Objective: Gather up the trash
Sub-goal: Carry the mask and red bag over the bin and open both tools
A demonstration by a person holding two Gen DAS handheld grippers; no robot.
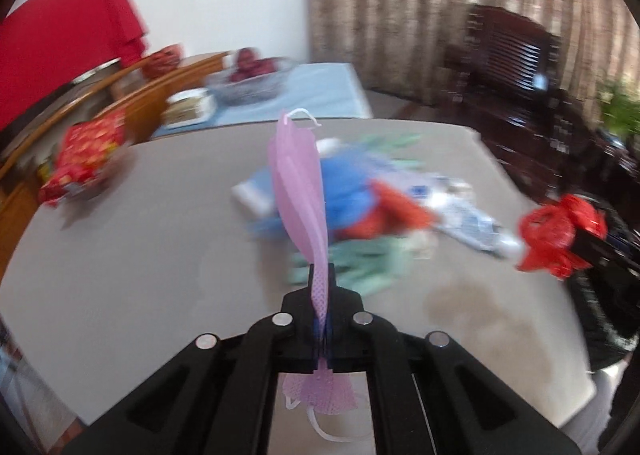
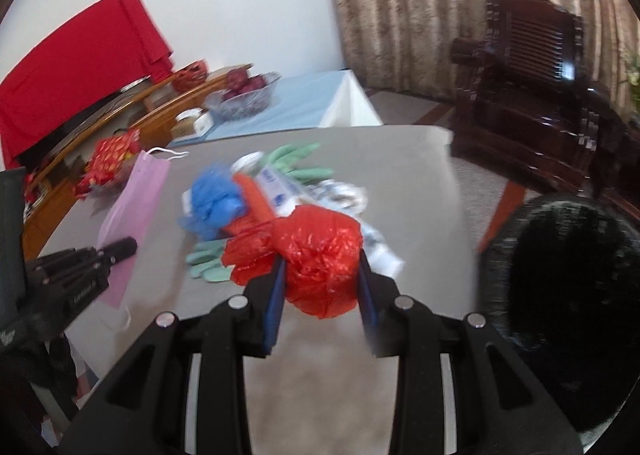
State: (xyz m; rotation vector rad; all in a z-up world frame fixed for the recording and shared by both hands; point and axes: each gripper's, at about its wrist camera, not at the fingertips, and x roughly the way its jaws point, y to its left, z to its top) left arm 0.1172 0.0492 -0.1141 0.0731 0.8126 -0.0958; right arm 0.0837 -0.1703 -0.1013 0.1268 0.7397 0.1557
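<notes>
My left gripper (image 1: 322, 275) is shut on a pink face mask (image 1: 298, 175), held upright above the grey table (image 1: 140, 255); the mask also shows in the right wrist view (image 2: 136, 199), with the left gripper (image 2: 124, 247) at its lower end. My right gripper (image 2: 322, 271) is shut on a crumpled red plastic bag (image 2: 320, 255), also seen at the right of the left wrist view (image 1: 556, 231). Behind lies a trash pile: blue mesh (image 2: 216, 203), an orange piece (image 2: 256, 199), green gloves (image 2: 296, 159) and printed wrappers (image 1: 472, 215).
A black bin (image 2: 568, 295) stands at the table's right edge. A red snack bag (image 1: 88, 159) sits at the table's far left. Beyond are a blue-covered table (image 2: 304, 103) with a fruit bowl (image 2: 244, 95), a dark wooden armchair (image 2: 532, 111) and curtains.
</notes>
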